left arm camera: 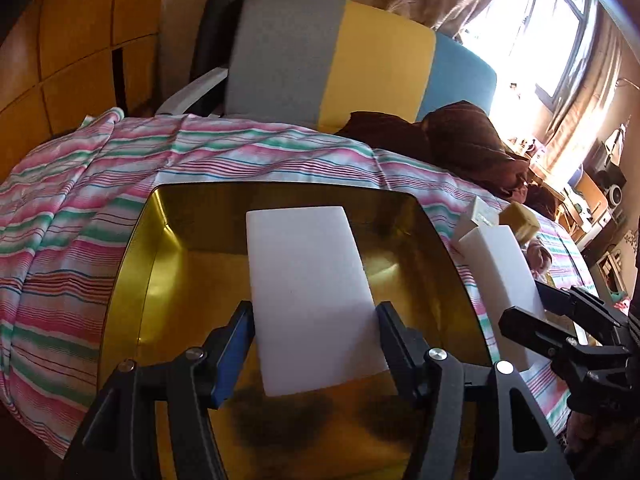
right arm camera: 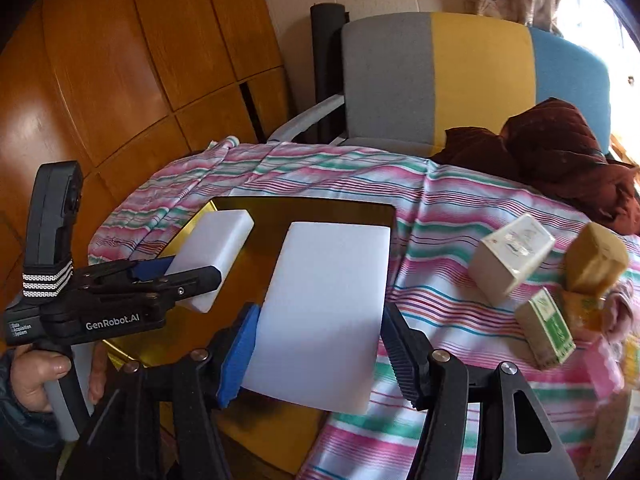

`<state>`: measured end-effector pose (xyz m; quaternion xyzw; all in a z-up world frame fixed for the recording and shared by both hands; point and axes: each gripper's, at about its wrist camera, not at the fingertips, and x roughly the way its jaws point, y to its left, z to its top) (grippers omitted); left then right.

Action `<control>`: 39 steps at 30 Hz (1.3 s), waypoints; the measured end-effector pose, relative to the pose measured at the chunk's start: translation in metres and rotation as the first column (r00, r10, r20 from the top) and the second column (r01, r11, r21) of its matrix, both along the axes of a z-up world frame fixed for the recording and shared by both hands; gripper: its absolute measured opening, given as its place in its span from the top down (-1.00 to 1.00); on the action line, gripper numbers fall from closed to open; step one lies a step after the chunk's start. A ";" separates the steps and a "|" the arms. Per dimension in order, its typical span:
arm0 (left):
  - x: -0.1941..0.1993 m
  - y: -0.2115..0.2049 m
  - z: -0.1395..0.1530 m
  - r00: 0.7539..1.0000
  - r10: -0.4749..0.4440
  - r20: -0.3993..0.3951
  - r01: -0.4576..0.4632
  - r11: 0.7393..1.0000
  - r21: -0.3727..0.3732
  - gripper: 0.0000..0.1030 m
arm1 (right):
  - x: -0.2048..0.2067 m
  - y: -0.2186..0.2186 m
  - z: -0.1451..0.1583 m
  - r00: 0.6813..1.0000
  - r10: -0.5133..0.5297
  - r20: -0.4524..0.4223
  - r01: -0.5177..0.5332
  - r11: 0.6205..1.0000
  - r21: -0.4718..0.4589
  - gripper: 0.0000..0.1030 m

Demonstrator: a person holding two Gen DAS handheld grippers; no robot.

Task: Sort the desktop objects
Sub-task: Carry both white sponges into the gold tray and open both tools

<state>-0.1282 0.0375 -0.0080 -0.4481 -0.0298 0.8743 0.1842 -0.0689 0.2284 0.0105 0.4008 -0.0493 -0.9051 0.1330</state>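
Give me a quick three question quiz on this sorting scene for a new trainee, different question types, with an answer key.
1. True or false: both grippers hold a white block.
2. Multiple choice: the left gripper's white block hangs over A) the chair B) the gold tray C) the brown cloth.
3. Fill in: the small boxes sit on the ____ cloth.

Key:
1. True: left gripper and right gripper each clamp one.
2. B
3. striped

Gold tray's (left arm camera: pixel 132 264) near edge hidden behind tool, small boxes' (right arm camera: pixel 512 258) print too blurred to read
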 end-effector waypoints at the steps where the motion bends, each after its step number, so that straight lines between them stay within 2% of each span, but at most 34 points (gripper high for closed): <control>1: -0.005 -0.004 -0.003 1.000 0.010 0.004 -0.010 1.000 -0.004 -0.22 | -0.010 -0.008 -0.003 1.000 0.010 0.018 -0.010 1.000 0.001 -0.21; 7: -0.029 -0.025 -0.019 0.998 0.040 0.039 -0.039 0.999 -0.032 -0.22 | -0.054 -0.042 -0.032 0.992 0.016 0.122 -0.021 0.999 0.034 -0.21; 18: -0.067 -0.044 -0.035 0.993 0.074 0.092 -0.065 0.992 -0.105 -0.23 | -0.098 -0.042 -0.054 0.976 -0.066 0.207 0.049 0.995 0.086 -0.24; 22: -0.074 -0.043 -0.038 0.993 0.079 0.091 -0.066 0.987 -0.145 -0.25 | -0.106 -0.040 -0.054 0.975 -0.095 0.201 0.077 0.992 0.098 -0.28; 26: -0.077 -0.040 -0.039 0.993 0.073 0.093 -0.056 0.983 -0.173 -0.29 | -0.104 -0.039 -0.052 0.977 -0.098 0.190 0.082 0.992 0.093 -0.41; 28: -0.077 -0.040 -0.038 0.992 0.083 0.094 -0.066 0.983 -0.170 -0.29 | -0.102 -0.038 -0.050 0.979 -0.099 0.180 0.085 0.993 0.083 -0.44; 32: -0.074 -0.042 -0.036 0.992 0.075 0.097 -0.058 0.984 -0.166 -0.30 | -0.091 -0.032 -0.040 0.986 -0.107 0.131 0.100 0.993 0.061 -0.45; 35: -0.074 -0.045 -0.035 0.991 0.072 0.109 -0.055 0.988 -0.147 -0.30 | -0.075 -0.023 -0.032 0.988 -0.119 0.100 0.118 0.993 0.017 -0.47; 39: -0.078 -0.042 -0.035 0.991 0.060 0.119 -0.040 0.986 -0.161 -0.31 | -0.046 -0.004 -0.024 0.991 -0.125 0.058 0.127 0.991 -0.047 -0.53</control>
